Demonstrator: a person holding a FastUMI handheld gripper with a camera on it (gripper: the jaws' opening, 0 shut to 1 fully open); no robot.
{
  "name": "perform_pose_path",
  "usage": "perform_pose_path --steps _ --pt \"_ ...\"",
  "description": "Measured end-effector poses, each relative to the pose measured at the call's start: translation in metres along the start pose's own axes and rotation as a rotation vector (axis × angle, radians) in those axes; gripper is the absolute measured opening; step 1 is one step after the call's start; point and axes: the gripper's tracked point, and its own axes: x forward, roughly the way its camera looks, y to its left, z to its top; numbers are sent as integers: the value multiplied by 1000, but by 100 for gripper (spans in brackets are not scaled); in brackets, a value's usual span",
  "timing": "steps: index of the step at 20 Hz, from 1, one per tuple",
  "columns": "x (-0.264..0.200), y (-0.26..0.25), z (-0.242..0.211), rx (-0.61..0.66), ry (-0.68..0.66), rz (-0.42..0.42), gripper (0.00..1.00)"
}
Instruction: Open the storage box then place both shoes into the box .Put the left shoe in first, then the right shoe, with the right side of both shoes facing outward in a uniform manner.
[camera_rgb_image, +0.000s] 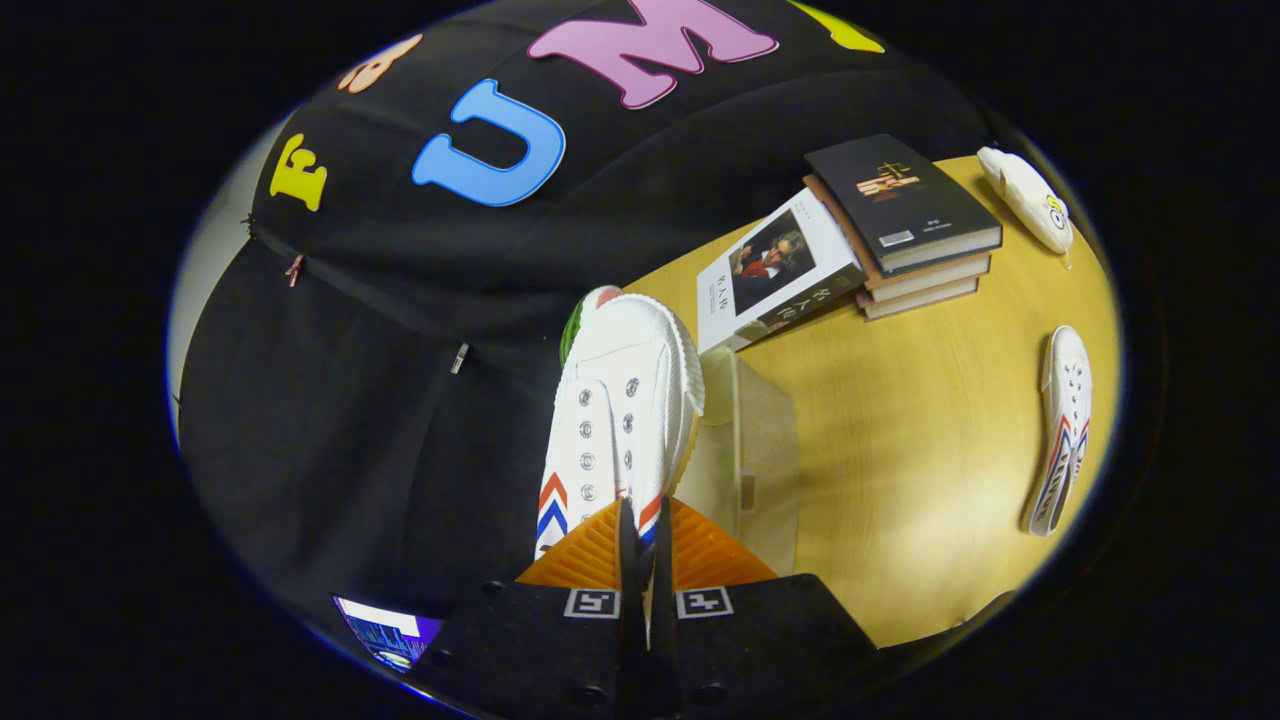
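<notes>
White shoe (620, 400) pinched in claw (640, 545), lifted off table (900, 480); next, lower into box (745, 450); second shoe (1063, 430) waits.

A wooden table (900, 420) carries, at its far side, a stack of books (905, 230) with another book (775, 270) leaning against the stack. A white pouch (1025, 197) lies far right, a white shoe (1062, 430) at the right, and a translucent storage box (750, 450) near the left edge

two shoes (620, 400) (1062, 430), four books (905, 205), one box (750, 450)
</notes>
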Motion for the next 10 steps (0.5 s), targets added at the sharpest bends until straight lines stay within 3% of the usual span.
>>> perform_pose_path --steps 5,10 --pt "55 15 -33 -7 58 -40 6" --pt "98 -5 -56 18 104 -114 6"
